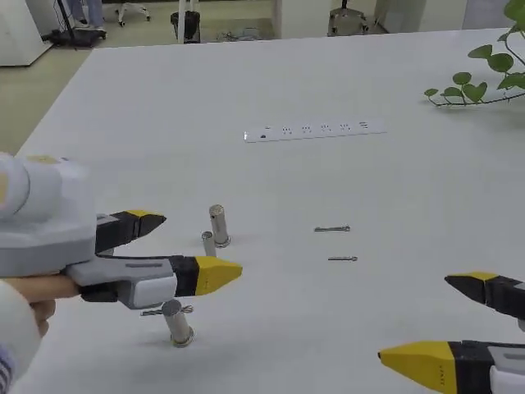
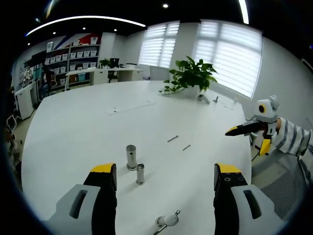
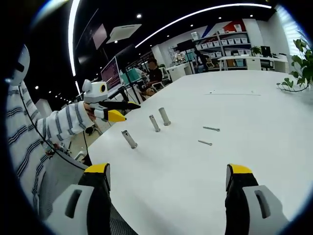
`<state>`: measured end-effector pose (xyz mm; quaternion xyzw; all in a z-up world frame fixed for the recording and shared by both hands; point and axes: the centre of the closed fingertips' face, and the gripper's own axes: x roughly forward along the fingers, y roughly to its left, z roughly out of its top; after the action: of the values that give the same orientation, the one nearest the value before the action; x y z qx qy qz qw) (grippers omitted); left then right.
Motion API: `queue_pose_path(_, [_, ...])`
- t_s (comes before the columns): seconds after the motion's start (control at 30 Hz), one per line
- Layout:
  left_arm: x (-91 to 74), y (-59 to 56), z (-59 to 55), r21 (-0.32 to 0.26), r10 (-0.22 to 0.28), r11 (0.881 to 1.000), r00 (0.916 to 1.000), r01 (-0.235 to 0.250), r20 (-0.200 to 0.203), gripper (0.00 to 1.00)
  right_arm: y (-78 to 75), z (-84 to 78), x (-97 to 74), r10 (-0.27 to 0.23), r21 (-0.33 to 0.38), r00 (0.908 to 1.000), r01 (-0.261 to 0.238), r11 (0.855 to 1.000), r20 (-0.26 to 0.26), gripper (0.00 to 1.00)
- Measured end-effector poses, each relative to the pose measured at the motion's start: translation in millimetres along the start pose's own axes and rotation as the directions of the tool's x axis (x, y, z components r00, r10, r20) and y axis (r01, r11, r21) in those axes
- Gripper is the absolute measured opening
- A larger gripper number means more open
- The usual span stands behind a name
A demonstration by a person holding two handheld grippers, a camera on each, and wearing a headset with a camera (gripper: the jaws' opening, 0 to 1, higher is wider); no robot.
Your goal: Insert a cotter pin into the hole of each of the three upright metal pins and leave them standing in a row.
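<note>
Three metal pins stand on the white table. The tall pin (image 1: 218, 224) and a shorter pin (image 1: 208, 244) are close together. The nearest pin (image 1: 177, 322) has a cotter pin (image 1: 162, 311) through its top. Two loose cotter pins (image 1: 331, 229) (image 1: 342, 258) lie flat to the right. My left gripper (image 1: 189, 246) hovers open just left of the pins, which show ahead of its jaws as the tall pin (image 2: 131, 156), the shorter pin (image 2: 140, 174) and the pinned one (image 2: 168, 221). My right gripper (image 1: 414, 318) is open at the lower right, with the loose cotter pins (image 3: 211, 129) (image 3: 205, 142) ahead of it.
A white power strip (image 1: 316, 130) lies further back on the table (image 1: 394, 189). Plant leaves (image 1: 484, 78) reach in at the far right edge. Chairs and shelving stand beyond the table.
</note>
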<state>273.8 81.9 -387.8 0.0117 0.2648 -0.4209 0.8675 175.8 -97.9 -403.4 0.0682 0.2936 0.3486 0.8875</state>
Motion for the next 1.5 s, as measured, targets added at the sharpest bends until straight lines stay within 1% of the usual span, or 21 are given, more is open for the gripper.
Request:
queue_pose_path(0.13, [11.1,3.0,0.0,-0.021,-0.012,1.000,0.9997,0.011,-0.023,0.73,-0.7,-0.1,-1.5,-0.008,0.005,1.0000,0.008,1.000,0.004,0.97])
queue_pose_path(0.17, [14.7,4.7,-0.6,-0.014,-0.008,1.000,0.9995,0.008,-0.031,0.71,-0.6,-0.1,-2.2,-0.010,0.005,0.9999,0.010,1.000,0.005,0.97])
queue_pose_path(0.2, [16.4,7.2,-3.0,0.000,0.002,1.000,0.9987,-0.002,-0.051,0.68,-0.5,-0.2,-2.5,-0.010,0.005,0.9999,0.010,1.000,0.005,0.97])
queue_pose_path(0.23, [18.3,13.6,-7.1,0.045,0.033,0.999,0.9959,-0.029,-0.085,0.65,-0.5,-0.5,-3.4,-0.012,0.005,0.9999,0.012,1.000,0.004,0.97])
queue_pose_path(0.3, [22.5,18.3,-12.6,0.076,0.055,0.996,0.9914,-0.046,-0.119,0.59,-1.0,-1.3,-4.9,-0.016,0.004,0.9999,0.016,1.000,0.002,0.97])
queue_pose_path(0.33, [25.8,17.9,-14.2,0.065,0.049,0.997,0.9915,-0.041,-0.121,0.57,-1.4,-1.5,-5.5,-0.018,0.005,0.9998,0.018,1.000,0.002,0.97])
queue_pose_path(0.37, [29.7,18.0,-19.8,0.033,0.035,0.999,0.9894,-0.031,-0.141,0.56,-2.0,-1.6,-6.4,-0.022,0.006,0.9998,0.022,1.000,0.004,0.97])
queue_pose_path(0.47, [38.1,21.0,-29.1,0.034,0.031,0.999,0.9854,-0.025,-0.167,0.50,-2.1,-0.2,-8.5,-0.021,0.016,0.9996,0.021,1.000,0.016,0.96])
queue_pose_path(0.53, [41.3,22.8,-32.9,0.022,0.033,0.999,0.9825,-0.030,-0.183,0.46,-2.1,1.5,-10.1,-0.024,0.025,0.9994,0.023,0.999,0.027,0.96])
queue_pose_path(0.63, [47.6,28.9,-35.2,0.002,0.060,0.998,0.9798,-0.061,-0.191,0.39,-2.6,1.7,-11.0,-0.030,0.023,0.9991,0.030,0.999,0.030,0.96])
queue_pose_path(0.77, [53.4,33.5,-36.8,-0.010,0.077,0.997,0.9783,-0.081,-0.192,0.30,-2.8,0.0,-12.3,-0.036,0.024,0.9990,0.036,0.999,0.027,0.96])
queue_pose_path(0.8, [54.7,35.1,-36.9,-0.025,0.082,0.996,0.9789,-0.088,-0.187,0.29,-2.9,-0.1,-12.9,-0.038,0.026,0.9988,0.038,0.999,0.029,0.95])
queue_pose_path(0.83, [56.9,36.8,-37.5,-0.061,0.086,0.993,0.9801,-0.099,-0.179,0.29,-2.9,-0.2,-13.1,-0.039,0.027,0.9988,0.038,0.999,0.031,0.95])
queue_pose_path(0.9, [58.7,39.7,-39.2,-0.059,0.091,0.993,0.9806,-0.102,-0.174,0.27,-2.6,-1.1,-13.4,-0.035,0.036,0.9989,0.034,0.999,0.031,0.94])
queue_pose_path(0.97, [59.6,41.7,-41.3,-0.050,0.102,0.992,0.9789,-0.112,-0.177,0.22,-2.9,-2.1,-13.7,-0.038,0.036,0.9988,0.037,0.999,0.029,0.94])
queue_pose_path(1.17, [59.5,43.6,-44.8,-0.035,0.116,0.992,0.9770,-0.124,-0.179,0.15,-3.8,-1.3,-15.9,-0.047,0.040,0.9981,0.046,0.998,0.040,0.94])
queue_pose_path(1.27, [59.4,45.8,-46.5,-0.021,0.127,0.991,0.9747,-0.133,-0.184,0.10,-2.9,-2.7,-16.2,-0.042,0.039,0.9985,0.041,0.998,0.033,0.93])
queue_pose_path(1.33, [59.3,47.5,-46.5,-0.037,0.133,0.989,0.9749,-0.141,-0.179,0.08,-2.0,-3.2,-16.2,-0.041,0.030,0.9988,0.040,0.999,0.029,0.93])
queue_pose_path(1.4, [57.3,45.8,-46.4,-0.017,0.121,0.992,0.9756,-0.126,-0.183,0.07,-1.4,-3.1,-16.0,-0.041,0.024,0.9987,0.041,0.999,0.028,0.93])
queue_pose_path(1.47, [57.2,47.3,-45.9,0.003,0.136,0.990,0.9742,-0.138,-0.181,0.06,-1.1,-2.4,-15.7,-0.041,0.028,0.9987,0.040,0.999,0.032,0.93])
queue_pose_path(1.5, [56.6,47.6,-45.6,0.030,0.145,0.989,0.9725,-0.142,-0.182,0.06,-1.1,-2.3,-15.6,-0.041,0.028,0.9986,0.040,0.999,0.034,0.93])
